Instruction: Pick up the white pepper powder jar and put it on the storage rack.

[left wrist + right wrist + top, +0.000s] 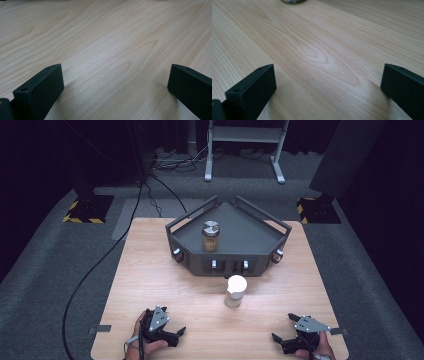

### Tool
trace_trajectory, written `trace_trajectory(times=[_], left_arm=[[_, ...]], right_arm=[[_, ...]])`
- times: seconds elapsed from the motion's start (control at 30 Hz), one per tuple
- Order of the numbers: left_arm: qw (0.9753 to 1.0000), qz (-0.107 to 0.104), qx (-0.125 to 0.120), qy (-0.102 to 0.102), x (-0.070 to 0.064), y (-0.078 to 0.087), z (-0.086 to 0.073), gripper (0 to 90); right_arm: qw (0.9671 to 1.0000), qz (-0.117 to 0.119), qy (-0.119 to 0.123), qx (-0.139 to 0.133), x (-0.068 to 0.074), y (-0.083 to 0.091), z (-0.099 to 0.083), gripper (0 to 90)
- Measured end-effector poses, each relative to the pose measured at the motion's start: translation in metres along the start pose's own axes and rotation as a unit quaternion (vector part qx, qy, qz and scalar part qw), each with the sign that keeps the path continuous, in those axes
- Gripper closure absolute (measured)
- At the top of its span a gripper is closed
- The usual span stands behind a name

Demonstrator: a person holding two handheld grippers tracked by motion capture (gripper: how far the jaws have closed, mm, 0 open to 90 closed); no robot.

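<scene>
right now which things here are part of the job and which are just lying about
In the job:
- white-lid jar on the table
- metal-lid jar
- grey tray holding it
- left gripper, open
- right gripper, open

Lying about:
- floor cables
- white frame
- striped stand bases
</scene>
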State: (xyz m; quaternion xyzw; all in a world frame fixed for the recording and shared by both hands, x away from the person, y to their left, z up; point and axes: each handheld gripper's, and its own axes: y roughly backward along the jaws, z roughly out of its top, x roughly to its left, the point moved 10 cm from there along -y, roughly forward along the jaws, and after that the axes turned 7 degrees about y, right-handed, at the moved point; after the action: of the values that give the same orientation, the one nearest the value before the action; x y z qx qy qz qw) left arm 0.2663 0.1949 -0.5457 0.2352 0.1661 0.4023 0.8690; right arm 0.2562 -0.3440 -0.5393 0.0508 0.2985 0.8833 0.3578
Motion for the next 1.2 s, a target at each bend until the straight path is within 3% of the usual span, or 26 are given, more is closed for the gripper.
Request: trace_trajectory(times=[1.03,1.2], left_arm=[[1.0,0.001,0.001,0.001,0.0,0.0,0.0002,0.4],[1.0,0.001,0.001,0.0,0.0,0.0,0.0002,0.4]], right_arm=[[1.0,-0.005,-0.005,0.001,0.0,0.0012,-0.0002,0.1],[0.9997,-0.004,-0.021,-0.015,-0.0021,0.0063,0.0021,1.2]])
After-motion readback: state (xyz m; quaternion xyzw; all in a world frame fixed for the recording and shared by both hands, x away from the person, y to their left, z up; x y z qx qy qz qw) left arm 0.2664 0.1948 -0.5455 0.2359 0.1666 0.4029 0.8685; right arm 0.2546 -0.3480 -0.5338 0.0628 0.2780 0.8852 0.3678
